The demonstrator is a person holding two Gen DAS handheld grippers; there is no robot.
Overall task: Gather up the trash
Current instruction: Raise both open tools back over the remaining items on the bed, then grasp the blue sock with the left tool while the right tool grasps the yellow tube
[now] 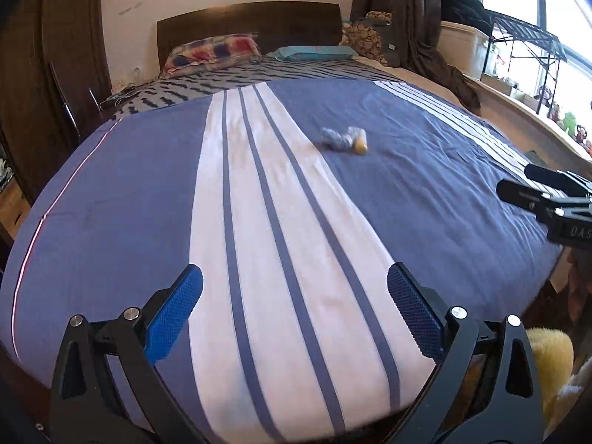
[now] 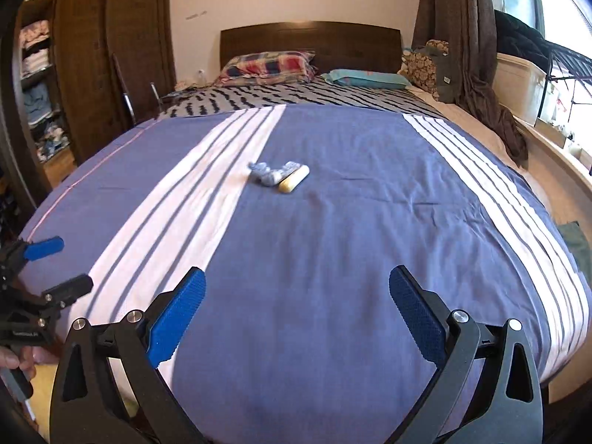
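Observation:
A crumpled blue-grey wad (image 2: 267, 173) and a small pale yellow tube (image 2: 293, 180) lie touching each other in the middle of the bed (image 2: 351, 222). Both show in the left wrist view too, the wad (image 1: 338, 137) and the tube (image 1: 360, 141), blurred. My left gripper (image 1: 295, 279) is open and empty above the foot of the bed, far short of them. It also shows in the right wrist view (image 2: 68, 262). My right gripper (image 2: 297, 283) is open and empty, also over the foot of the bed. It shows at the right edge of the left view (image 1: 512, 181).
The bed has a blue and white striped cover. Pillows (image 2: 266, 64) and a dark headboard (image 2: 310, 42) are at the far end. A wardrobe with shelves (image 2: 37, 85) stands left. A curtain (image 2: 473, 55), window ledge and rack (image 1: 525, 48) are on the right. A yellow plush thing (image 1: 551, 362) lies at the lower right.

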